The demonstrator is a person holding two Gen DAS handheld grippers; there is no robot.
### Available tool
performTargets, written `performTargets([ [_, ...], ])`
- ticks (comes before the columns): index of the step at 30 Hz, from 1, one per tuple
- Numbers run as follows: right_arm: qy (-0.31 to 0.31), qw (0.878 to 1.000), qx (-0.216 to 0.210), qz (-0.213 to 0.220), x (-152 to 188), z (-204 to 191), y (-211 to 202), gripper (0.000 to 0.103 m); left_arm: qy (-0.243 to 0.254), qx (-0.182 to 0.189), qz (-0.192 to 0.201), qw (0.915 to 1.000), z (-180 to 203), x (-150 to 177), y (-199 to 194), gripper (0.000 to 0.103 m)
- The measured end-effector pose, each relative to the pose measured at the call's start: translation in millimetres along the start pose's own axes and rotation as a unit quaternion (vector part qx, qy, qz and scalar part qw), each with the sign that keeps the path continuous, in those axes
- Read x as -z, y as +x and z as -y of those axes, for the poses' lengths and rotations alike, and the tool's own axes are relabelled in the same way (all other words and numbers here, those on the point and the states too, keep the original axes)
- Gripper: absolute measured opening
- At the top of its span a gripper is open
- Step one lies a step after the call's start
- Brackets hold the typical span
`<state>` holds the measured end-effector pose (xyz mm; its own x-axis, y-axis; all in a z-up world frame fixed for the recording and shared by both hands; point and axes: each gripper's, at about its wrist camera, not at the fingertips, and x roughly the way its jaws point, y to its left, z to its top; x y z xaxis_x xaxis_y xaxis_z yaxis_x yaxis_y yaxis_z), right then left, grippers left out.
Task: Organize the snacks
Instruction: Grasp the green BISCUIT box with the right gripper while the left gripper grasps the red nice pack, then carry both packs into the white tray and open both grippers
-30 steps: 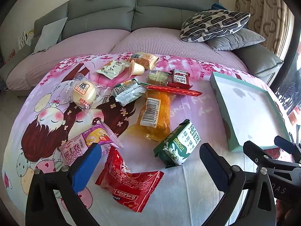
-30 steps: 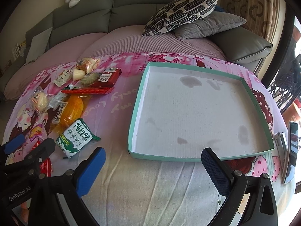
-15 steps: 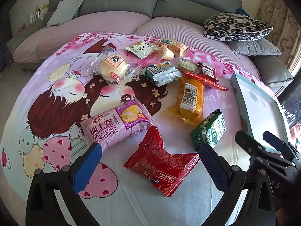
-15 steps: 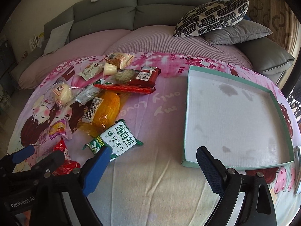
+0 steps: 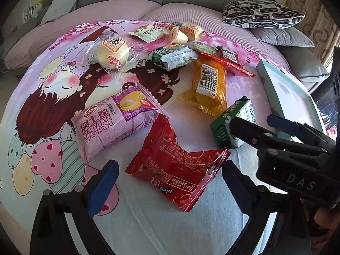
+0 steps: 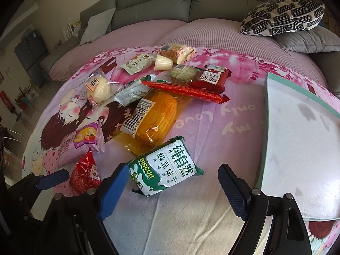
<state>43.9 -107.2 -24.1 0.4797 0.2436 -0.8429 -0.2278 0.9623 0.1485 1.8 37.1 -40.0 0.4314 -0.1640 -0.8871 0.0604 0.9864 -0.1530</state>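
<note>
The pink packet (image 5: pixel 114 121) is showing "DALIYUAN SWISS ROLL" under large Chinese characters. Just right of it, the red packet (image 5: pixel 178 165) is carrying "nice" and "Rice KISS", upside down in the left wrist view. Right of the red packet, the green and white packet (image 6: pixel 165 167) is reading "BISCUIT", "TRADITIONAL TASTE" and big Chinese characters. Behind that, the orange packet (image 6: pixel 153 116) is bearing a barcode label whose digits are only partly readable. The black arm of the right hand-held gripper (image 5: pixel 274 125) is showing "DAS". The cartoon cloth (image 6: pixel 212 119) is displaying "only Love" and "my", upside down, between the orange packet and the tray (image 6: pixel 297 131).
</note>
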Motion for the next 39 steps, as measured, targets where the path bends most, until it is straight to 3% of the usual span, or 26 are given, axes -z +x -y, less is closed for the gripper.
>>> performTargets([
  [3, -0.015, 1.000, 0.001, -0.008, -0.2, -5.1, 8.0, 0.088, -0.001, -0.001, -0.009, 1.0000, -1.2, 1.1, 6.8, 0.087],
  [8, -0.016, 1.000, -0.004, -0.014, 0.7, -6.2, 12.9, 0.079, -0.002, -0.001, -0.002, 1.0000, -2.7, 0.4, 7.3, 0.079],
  [10, -0.016, 1.000, -0.011, -0.011, 0.4, -5.6, 10.9, 0.072, -0.003, 0.003, -0.001, 1.0000, -3.4, -0.1, 7.5, 0.078],
  [16, -0.005, 1.000, -0.016, -0.003, -1.1, 0.4, 4.1, 0.068, 0.000, 0.007, 0.008, 0.9999, -1.3, -1.8, 1.2, 0.075],
  [25, 0.030, 0.999, -0.021, 0.038, -8.5, 21.9, -22.8, 0.068, 0.002, 0.002, 0.044, 0.9990, 6.3, -15.0, -17.2, 0.075],
  [33, 0.104, 0.991, 0.022, 0.077, -10.8, 77.8, -48.8, 0.068, 0.045, 0.005, 0.064, 0.9969, 44.4, -41.0, -24.6, 0.075],
  [39, 0.190, 0.973, 0.078, 0.106, 0.3, 140.9, -73.0, 0.068, 0.111, 0.046, 0.073, 0.9901, 102.1, -59.4, -25.6, 0.075],
])
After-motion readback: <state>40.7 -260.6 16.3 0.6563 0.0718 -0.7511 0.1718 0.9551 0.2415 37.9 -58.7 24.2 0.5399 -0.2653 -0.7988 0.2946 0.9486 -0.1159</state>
